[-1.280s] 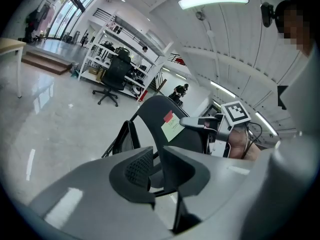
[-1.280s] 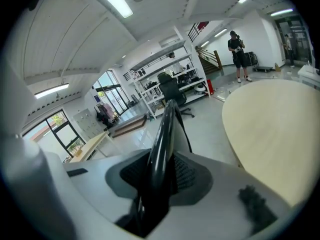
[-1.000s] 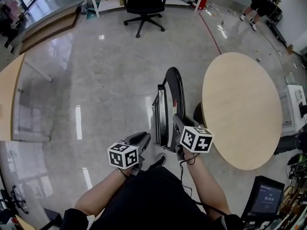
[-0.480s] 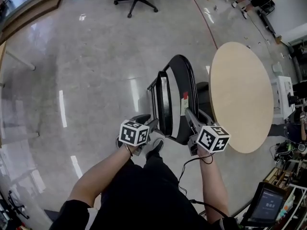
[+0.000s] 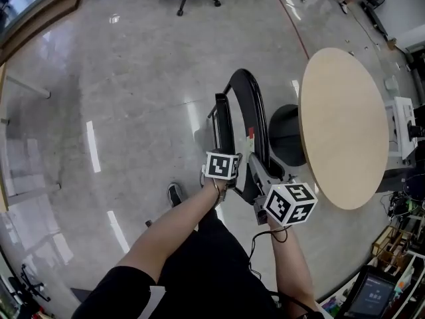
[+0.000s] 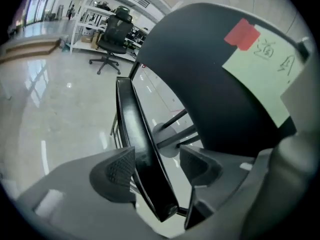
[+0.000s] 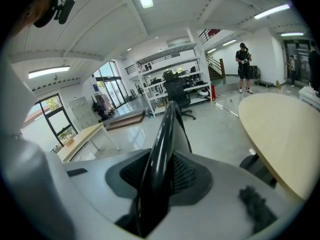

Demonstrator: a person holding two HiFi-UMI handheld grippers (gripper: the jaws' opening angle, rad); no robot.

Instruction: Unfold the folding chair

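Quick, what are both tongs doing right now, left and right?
Left tongs: open, jaws just been opening, around a thin panel of the folding chair.
Right tongs: shut on the folding chair's back edge.

folding chair (image 5: 255,115) | black, folded flat | standing upright | beside round table (image 5: 345,125)

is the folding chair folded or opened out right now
Folded: the folding chair stands upright beside the round table, its seat panel tipped up close alongside the backrest.
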